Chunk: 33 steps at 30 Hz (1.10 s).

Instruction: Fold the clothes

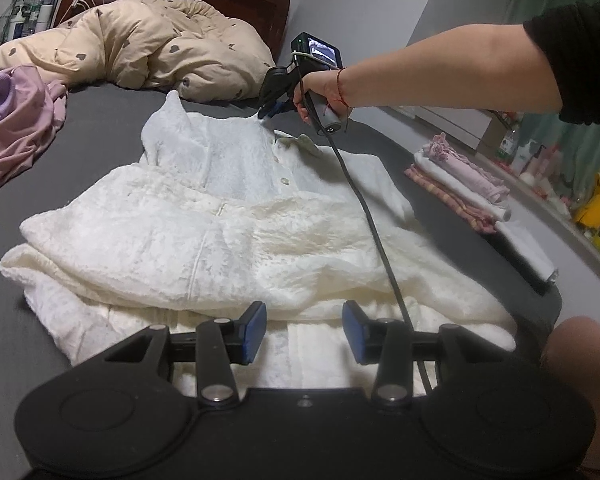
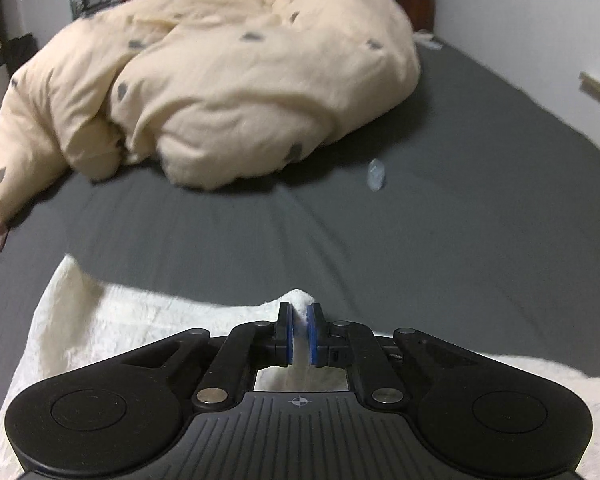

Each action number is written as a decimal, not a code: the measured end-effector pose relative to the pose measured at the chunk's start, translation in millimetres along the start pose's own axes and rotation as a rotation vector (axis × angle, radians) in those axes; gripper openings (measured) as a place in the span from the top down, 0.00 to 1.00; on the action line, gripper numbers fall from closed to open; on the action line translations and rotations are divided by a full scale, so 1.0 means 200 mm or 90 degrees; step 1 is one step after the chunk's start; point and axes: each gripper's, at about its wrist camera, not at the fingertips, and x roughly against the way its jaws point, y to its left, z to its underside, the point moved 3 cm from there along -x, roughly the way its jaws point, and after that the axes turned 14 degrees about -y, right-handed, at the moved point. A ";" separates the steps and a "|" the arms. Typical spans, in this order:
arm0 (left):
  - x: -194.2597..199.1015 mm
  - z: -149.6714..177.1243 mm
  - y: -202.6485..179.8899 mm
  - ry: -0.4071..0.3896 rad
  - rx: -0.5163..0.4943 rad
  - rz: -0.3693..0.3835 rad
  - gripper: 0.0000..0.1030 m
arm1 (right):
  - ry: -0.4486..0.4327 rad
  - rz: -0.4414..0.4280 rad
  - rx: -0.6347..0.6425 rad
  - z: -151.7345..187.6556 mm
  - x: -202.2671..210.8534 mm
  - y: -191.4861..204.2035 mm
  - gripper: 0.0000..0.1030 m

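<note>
Both tools differ: left tool (image 1: 304,332) spread, right tool (image 2: 299,336) pinching the white garment (image 1: 228,232), apparently its half-hidden shoulder.

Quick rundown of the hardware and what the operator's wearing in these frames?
Both tools are matte black with blue pads on their fingers. The left tool has two round discs on its body. The right tool has a ribbed grip panel and a crosshair mark; it carries a small lit screen and trails a dark cable. The arm wears a black sleeve and a red wrist string.

The white garment (image 2: 100,340) is partly hidden beneath the right gripper (image 2: 299,332); the duvet (image 2: 220,80) is blurred.
</note>
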 end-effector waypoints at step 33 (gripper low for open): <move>0.00 0.01 -0.10 0.005 -0.034 0.029 0.56 | 0.261 0.020 -0.238 0.01 0.26 -0.50 0.52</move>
